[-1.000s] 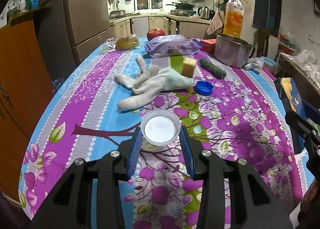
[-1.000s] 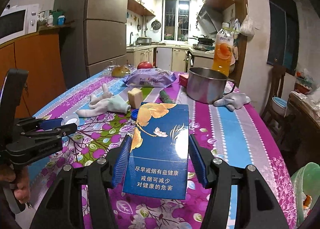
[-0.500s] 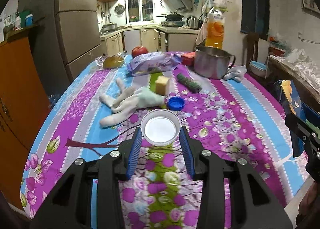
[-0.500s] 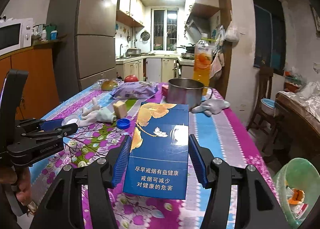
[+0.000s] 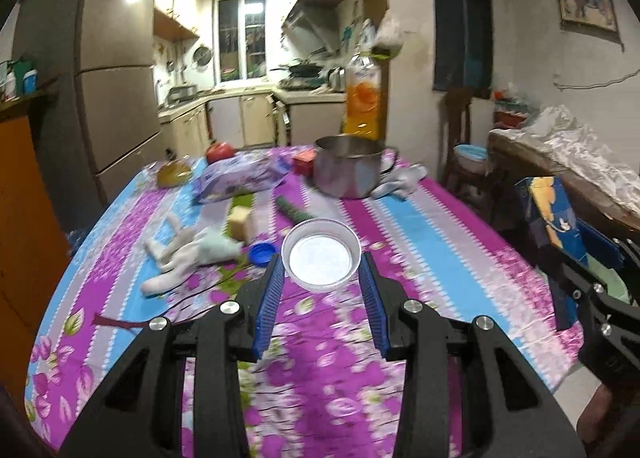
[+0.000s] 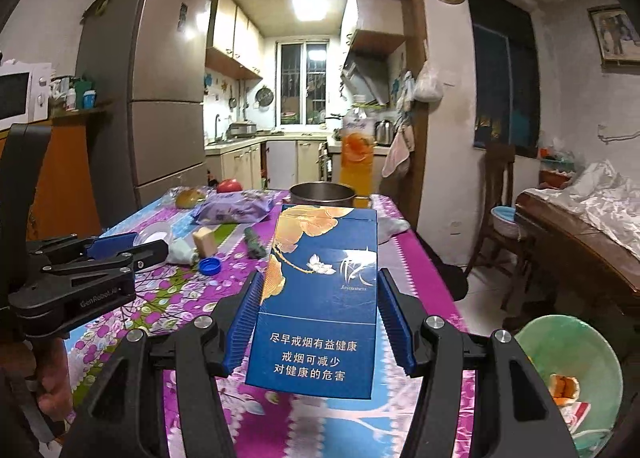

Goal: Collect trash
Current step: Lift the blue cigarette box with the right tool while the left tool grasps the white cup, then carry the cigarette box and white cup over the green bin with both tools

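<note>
My left gripper [image 5: 321, 258] is shut on a small clear plastic cup [image 5: 321, 259], held above the floral tablecloth [image 5: 420, 226]. From the right wrist view the same gripper [image 6: 132, 246] shows at the left with the cup [image 6: 154, 232] in it. My right gripper [image 6: 319, 286] is shut on a blue cigarette carton [image 6: 320, 298] printed with gold leaves, held upright over the table's near edge. That carton [image 5: 550, 214] also shows at the right of the left wrist view. A green bin [image 6: 576, 370] with scraps inside sits low at the right.
On the table lie white gloves [image 5: 188, 254], a yellow sponge [image 5: 240, 222], a blue bottle cap [image 5: 262, 253], a green scrubber [image 5: 294, 212], a purple packet [image 5: 240, 178], a steel pot [image 5: 348, 170], an orange drink bottle [image 5: 362, 102] and an apple [image 5: 219, 151]. A wooden side table [image 6: 580, 242] stands right.
Both grippers have drawn back from the table and risen, each keeping its load. The table's objects now look farther away, and the green bin has come into the right wrist view.
</note>
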### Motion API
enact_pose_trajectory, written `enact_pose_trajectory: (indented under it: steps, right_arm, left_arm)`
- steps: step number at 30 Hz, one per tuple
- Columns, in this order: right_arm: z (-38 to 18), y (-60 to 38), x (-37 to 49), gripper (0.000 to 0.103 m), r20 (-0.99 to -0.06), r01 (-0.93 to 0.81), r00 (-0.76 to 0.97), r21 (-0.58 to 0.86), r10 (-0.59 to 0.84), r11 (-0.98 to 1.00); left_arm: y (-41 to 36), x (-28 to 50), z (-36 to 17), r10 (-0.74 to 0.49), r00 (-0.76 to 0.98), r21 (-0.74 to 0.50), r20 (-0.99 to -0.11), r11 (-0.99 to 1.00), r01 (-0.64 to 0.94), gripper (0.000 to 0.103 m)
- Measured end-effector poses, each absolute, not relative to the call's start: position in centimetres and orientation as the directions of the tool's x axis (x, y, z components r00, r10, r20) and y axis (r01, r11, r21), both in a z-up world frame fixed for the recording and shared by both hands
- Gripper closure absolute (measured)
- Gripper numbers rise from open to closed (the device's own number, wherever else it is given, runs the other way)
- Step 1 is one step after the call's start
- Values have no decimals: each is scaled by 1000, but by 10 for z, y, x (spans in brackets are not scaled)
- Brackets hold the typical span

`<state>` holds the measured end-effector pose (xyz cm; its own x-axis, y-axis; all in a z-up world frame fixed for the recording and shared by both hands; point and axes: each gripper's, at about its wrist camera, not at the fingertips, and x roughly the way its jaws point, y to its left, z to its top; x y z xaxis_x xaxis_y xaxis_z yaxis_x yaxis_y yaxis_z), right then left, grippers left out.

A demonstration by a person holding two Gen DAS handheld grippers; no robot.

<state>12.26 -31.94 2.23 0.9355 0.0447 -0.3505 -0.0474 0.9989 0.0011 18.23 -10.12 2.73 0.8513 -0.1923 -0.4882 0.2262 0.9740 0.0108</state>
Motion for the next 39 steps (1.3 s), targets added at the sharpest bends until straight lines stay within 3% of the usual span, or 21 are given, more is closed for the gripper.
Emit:
enact_pose_trajectory:
  steps: [16,24,33,39]
  right_arm:
    - [60,-436,55,45,-289,170,943,-8,-165,985]
    - [72,-510,28,45,-308,296,909,0,-282,955]
    - [65,-586,25,45,-408,379,849,27,-336,925]
    - [46,-641,39,45,-540,403,784,67,-307,913]
  left_arm:
    - [-211,169,47,-383,804,-5,-454,904,428,66]
    - [-270,162,56,-473,753,-10,-457,850,527,66]
    - [-342,161,50,-557,655,-22,-511,770,637,66]
    - [-386,170,38,-577,564,-35,-590,716,697,66]
